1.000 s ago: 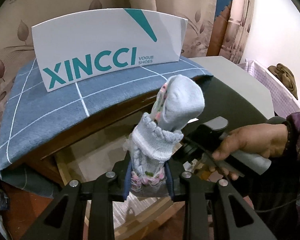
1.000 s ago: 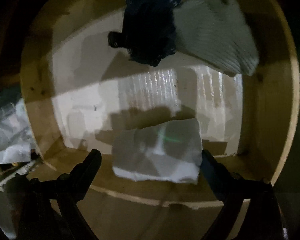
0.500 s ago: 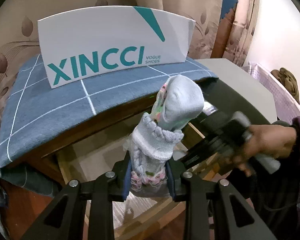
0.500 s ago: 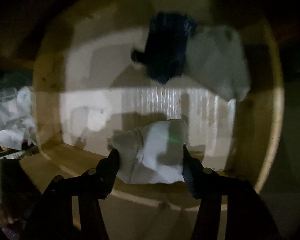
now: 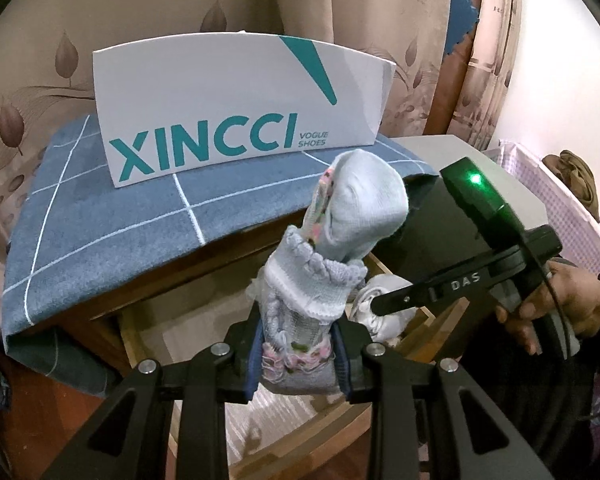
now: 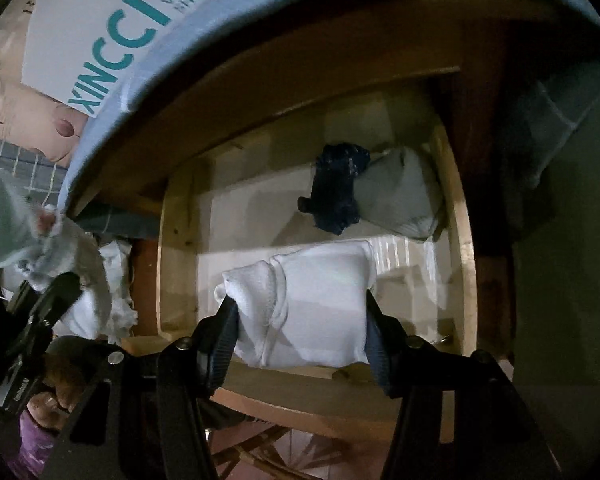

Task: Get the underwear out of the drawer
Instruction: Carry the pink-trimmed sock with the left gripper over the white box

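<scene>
My left gripper [image 5: 298, 364] is shut on a rolled pale blue piece of underwear [image 5: 332, 256] with frilled, flowered trim, held upright above the open wooden drawer [image 5: 148, 332]. My right gripper [image 6: 302, 320] is shut on a folded white piece of underwear [image 6: 308, 304], lifted above the drawer's front edge [image 6: 320, 392]. A dark navy piece [image 6: 336, 192] and a grey folded piece [image 6: 400, 196] lie at the back right of the drawer. The right gripper also shows in the left wrist view [image 5: 384, 312], with white cloth in it.
A blue checked cloth [image 5: 112, 224] covers the cabinet top, with a white XINCCI shoe box [image 5: 236, 104] on it. Curtains hang behind. A grey surface [image 5: 480, 168] lies to the right. Crumpled white cloth [image 6: 112, 300] sits left of the drawer.
My right gripper closed on the white folded piece and lifted it up and back out of the drawer. My left gripper stayed shut on the pale blue piece, nearly still.
</scene>
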Action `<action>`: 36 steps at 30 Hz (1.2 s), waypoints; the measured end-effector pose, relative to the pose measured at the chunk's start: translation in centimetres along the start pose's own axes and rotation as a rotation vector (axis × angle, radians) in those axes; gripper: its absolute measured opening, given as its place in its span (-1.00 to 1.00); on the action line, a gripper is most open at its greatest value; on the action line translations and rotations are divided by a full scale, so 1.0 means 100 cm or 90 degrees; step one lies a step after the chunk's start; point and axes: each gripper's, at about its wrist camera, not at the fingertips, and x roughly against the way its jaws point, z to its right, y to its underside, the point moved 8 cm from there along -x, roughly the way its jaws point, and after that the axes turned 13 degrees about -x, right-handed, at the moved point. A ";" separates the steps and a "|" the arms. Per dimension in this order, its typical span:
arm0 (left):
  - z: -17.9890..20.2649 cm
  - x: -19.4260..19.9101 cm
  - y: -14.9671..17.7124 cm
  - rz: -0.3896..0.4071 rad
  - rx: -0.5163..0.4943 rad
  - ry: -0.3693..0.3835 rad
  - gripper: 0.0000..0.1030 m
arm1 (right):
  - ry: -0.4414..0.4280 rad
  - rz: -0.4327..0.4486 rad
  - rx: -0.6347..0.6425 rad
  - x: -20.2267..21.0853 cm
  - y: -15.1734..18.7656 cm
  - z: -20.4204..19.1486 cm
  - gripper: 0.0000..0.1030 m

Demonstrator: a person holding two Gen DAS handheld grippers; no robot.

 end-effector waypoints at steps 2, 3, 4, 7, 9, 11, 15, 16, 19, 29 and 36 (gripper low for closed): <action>0.002 0.000 0.000 0.001 -0.005 0.000 -0.41 | 0.002 0.001 -0.004 -0.003 0.000 0.002 0.05; 0.004 -0.001 0.001 0.000 -0.007 0.000 -0.41 | 0.001 0.002 -0.010 -0.007 0.001 0.001 0.05; 0.004 -0.001 0.001 -0.001 -0.008 0.001 -0.41 | 0.001 0.000 -0.016 -0.008 0.000 0.003 0.05; 0.006 0.001 0.003 -0.002 -0.001 0.005 -0.41 | 0.000 -0.001 -0.022 -0.008 0.002 0.007 0.05; 0.009 0.003 0.002 0.002 0.009 0.012 -0.41 | -0.004 -0.002 -0.023 -0.009 0.002 0.008 0.05; 0.012 0.006 0.000 0.005 0.012 0.011 -0.41 | -0.008 -0.005 -0.025 -0.009 0.003 0.008 0.06; 0.015 0.018 -0.007 0.024 0.041 0.022 -0.41 | -0.010 -0.013 -0.027 -0.012 0.004 0.010 0.06; 0.017 0.021 -0.010 0.026 0.047 0.025 -0.41 | -0.010 -0.016 -0.027 -0.013 0.005 0.009 0.06; 0.021 0.029 -0.017 0.025 0.055 0.030 -0.41 | -0.012 -0.022 -0.026 -0.014 0.007 0.009 0.06; 0.030 0.061 -0.081 0.040 0.037 0.047 -0.41 | -0.012 -0.041 -0.022 -0.016 0.013 0.008 0.07; 0.029 0.086 -0.148 0.061 -0.011 0.034 -0.41 | -0.022 -0.045 -0.019 -0.017 0.015 0.006 0.07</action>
